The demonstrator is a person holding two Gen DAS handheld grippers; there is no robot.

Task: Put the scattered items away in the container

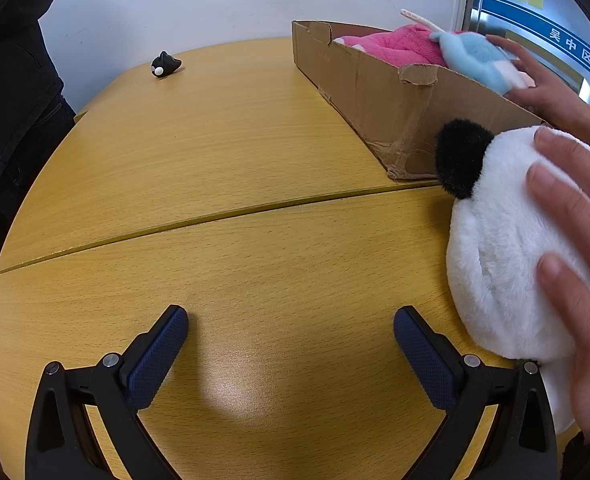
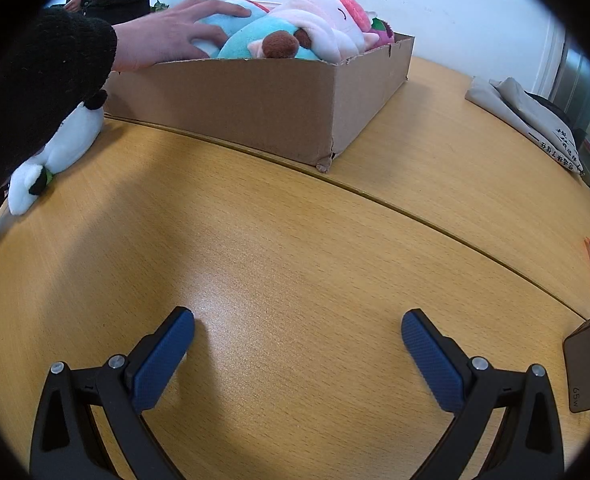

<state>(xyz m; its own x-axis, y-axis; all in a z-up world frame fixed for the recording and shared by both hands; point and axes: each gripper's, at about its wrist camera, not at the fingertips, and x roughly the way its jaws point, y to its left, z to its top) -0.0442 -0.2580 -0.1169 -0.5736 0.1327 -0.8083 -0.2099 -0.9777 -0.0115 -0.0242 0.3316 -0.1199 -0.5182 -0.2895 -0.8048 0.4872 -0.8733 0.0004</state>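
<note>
- Panda (image 1: 507, 240) lies on the table (image 1: 255, 160) just beside the box's (image 1: 375, 92) near corner, under a bare hand (image 1: 575, 248).
- Plush looks light, soft and squashy; pinching the white body's middle seems safest.
- Left gripper (image 1: 291, 320) and right gripper (image 2: 297, 322) both gape wide, holding nothing.
- Small black toy (image 1: 165, 65) sits well left of the box.

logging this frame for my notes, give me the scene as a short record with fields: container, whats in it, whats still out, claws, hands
container: cardboard box, open top, on the wooden table
in the box: plush toys, among them a pink plush and a light blue plush
still out: panda plush beside the box; small black toy far across the table
left claw: open, holding nothing
right claw: open, holding nothing
bare hands: one hand on the panda plush, another hand on the light blue plush
</note>
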